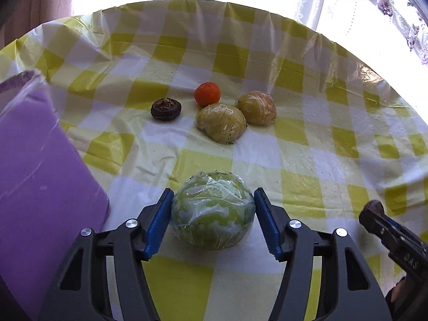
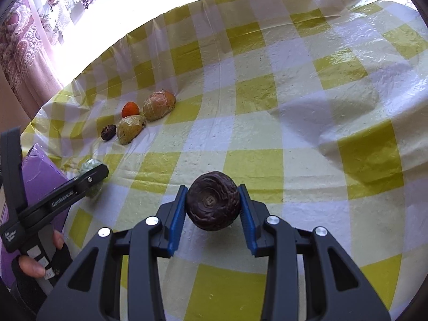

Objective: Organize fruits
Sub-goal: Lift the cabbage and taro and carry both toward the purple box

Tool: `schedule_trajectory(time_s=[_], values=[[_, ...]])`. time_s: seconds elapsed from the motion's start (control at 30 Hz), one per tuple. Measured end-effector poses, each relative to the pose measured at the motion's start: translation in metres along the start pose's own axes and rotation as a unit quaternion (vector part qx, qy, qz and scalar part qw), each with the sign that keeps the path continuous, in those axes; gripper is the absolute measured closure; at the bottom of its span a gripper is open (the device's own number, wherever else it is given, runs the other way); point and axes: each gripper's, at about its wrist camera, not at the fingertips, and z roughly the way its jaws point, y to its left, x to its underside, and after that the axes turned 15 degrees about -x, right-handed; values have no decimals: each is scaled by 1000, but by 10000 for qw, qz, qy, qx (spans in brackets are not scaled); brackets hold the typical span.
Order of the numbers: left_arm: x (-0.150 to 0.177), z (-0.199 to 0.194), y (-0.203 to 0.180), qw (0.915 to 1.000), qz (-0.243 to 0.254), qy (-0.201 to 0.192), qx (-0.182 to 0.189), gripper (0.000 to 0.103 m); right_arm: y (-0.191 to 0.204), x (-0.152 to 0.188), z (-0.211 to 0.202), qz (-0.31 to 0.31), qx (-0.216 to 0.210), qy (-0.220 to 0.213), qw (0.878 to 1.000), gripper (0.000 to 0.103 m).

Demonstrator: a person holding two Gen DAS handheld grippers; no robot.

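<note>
My left gripper [image 1: 211,211] is shut on a green fruit wrapped in clear film [image 1: 212,211], just above the checked cloth. It also shows in the right wrist view [image 2: 91,179]. My right gripper [image 2: 212,204] is shut on a dark brown wrinkled fruit [image 2: 212,203], held over the cloth; its tip with that fruit shows at the right of the left wrist view [image 1: 374,208]. Farther back lie another dark brown fruit [image 1: 165,109], an orange fruit [image 1: 207,93] and two wrapped yellowish fruits [image 1: 221,126] [image 1: 256,108].
A purple box [image 1: 40,187] stands at the left of the yellow and white checked tablecloth [image 1: 321,147], close to the left gripper. The table edge curves along the back, with a bright window and patterned curtains [image 2: 24,42] behind.
</note>
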Motion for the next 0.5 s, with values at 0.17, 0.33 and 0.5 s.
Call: schedule_trajectory(time_s=[0.17,0.33,0.5], values=[[38,-28,14,9997,1,16,242,44,-8,-2,-2,209,109,-98,9997,65],[56,-44,17,9994,144,-17,312,44,-9,-1,0,258,321,-62,9991,65],[66,-51,22,9992,176,-12,364,44,8,10,-4,76,661,2,9978,65]])
